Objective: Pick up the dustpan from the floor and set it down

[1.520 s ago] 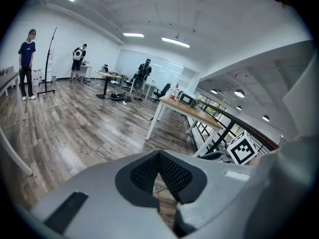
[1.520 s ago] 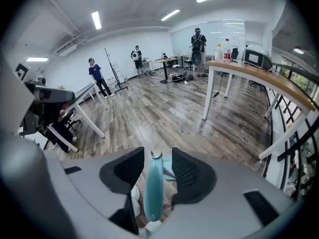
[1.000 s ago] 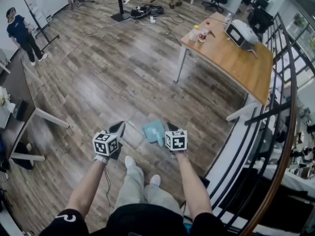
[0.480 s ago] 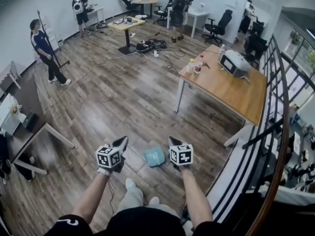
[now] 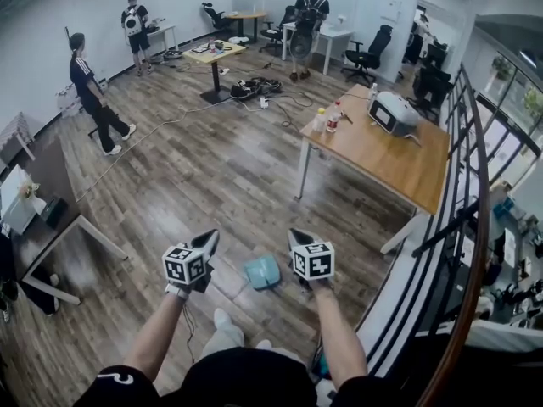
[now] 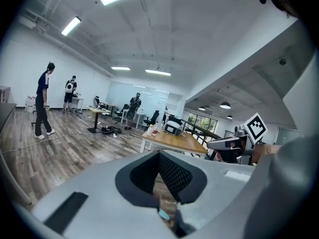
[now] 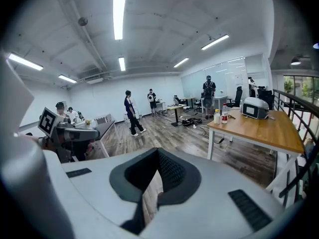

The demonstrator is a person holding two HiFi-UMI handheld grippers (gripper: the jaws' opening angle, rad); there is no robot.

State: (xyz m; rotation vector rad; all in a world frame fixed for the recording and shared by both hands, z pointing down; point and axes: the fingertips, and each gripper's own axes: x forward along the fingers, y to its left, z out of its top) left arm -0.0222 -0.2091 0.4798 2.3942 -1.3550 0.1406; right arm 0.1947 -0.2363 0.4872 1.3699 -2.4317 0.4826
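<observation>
A small teal dustpan [image 5: 261, 271] lies on the wood floor just ahead of the person's feet. Both grippers are held up above it, one on each side, and neither touches it. My left gripper [image 5: 209, 240] points forward with its jaws together and nothing between them. My right gripper [image 5: 294, 237] is likewise shut and empty. In the left gripper view [image 6: 159, 154] a sliver of the dustpan [image 6: 163, 214] shows far below through the narrow slit of the jaws. The right gripper view [image 7: 158, 152] shows only floor through that slit.
A wooden table [image 5: 399, 164] with bottles [image 5: 326, 119] and a grey device [image 5: 393, 111] stands ahead on the right. A dark railing [image 5: 475, 227] runs along the right side. A desk [image 5: 34, 202] is at the left, and cables and several people are at the far end.
Both grippers have risen from near the floor and the head view has lifted to take in more of the room. The dustpan still lies on the floor between them.
</observation>
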